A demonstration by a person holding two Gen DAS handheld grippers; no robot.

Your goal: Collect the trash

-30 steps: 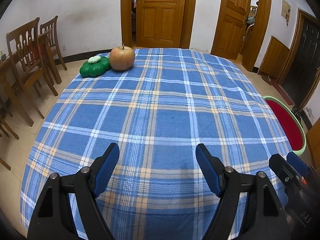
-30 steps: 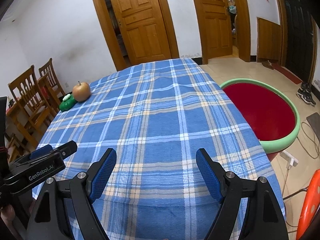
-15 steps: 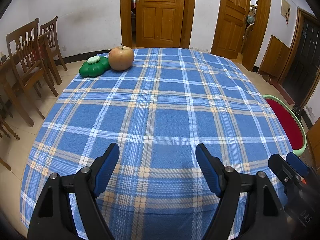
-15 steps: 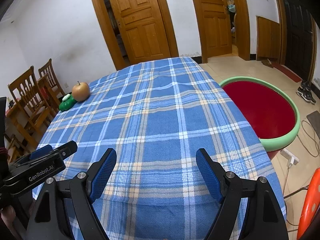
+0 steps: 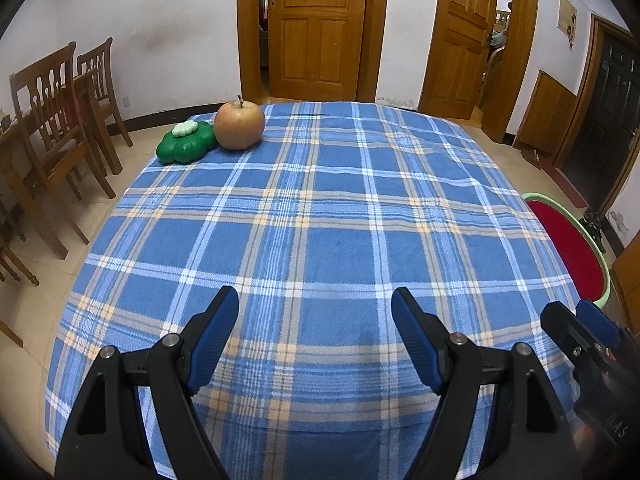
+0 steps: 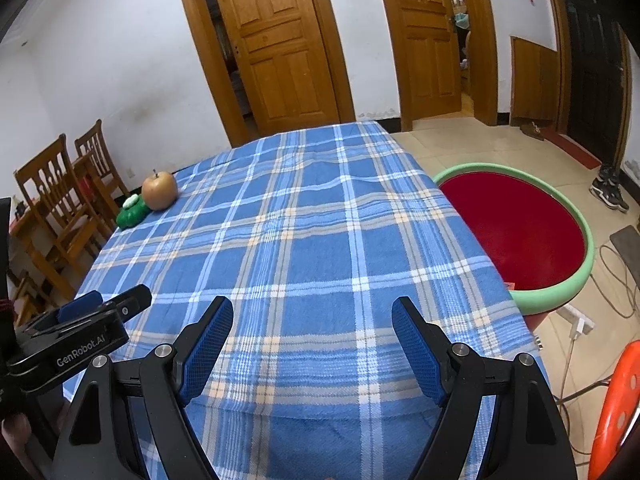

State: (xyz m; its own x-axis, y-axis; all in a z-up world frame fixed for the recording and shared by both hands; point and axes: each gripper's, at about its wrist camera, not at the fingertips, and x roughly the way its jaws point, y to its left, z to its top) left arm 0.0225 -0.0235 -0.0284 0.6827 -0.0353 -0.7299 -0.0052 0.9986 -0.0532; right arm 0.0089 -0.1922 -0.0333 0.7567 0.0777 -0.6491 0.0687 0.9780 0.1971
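An apple (image 5: 239,125) (image 6: 159,191) and a green flower-shaped thing (image 5: 185,144) (image 6: 132,211) sit at the far left corner of the blue plaid tablecloth (image 5: 320,216) (image 6: 304,232). A red basin with a green rim (image 6: 576,280) (image 5: 568,240) stands on the floor beside the table's right edge. My left gripper (image 5: 315,320) hangs open over the near edge of the cloth with nothing between its fingers. My right gripper (image 6: 313,322) is open and empty too, just to its right. Both are far from the apple.
Wooden chairs (image 5: 52,120) (image 6: 56,200) stand left of the table. An orange stool (image 6: 616,408) and cables (image 6: 612,276) lie on the floor at the right. Shoes (image 6: 608,192) rest near a dark door. Wooden doors (image 5: 316,28) line the far wall.
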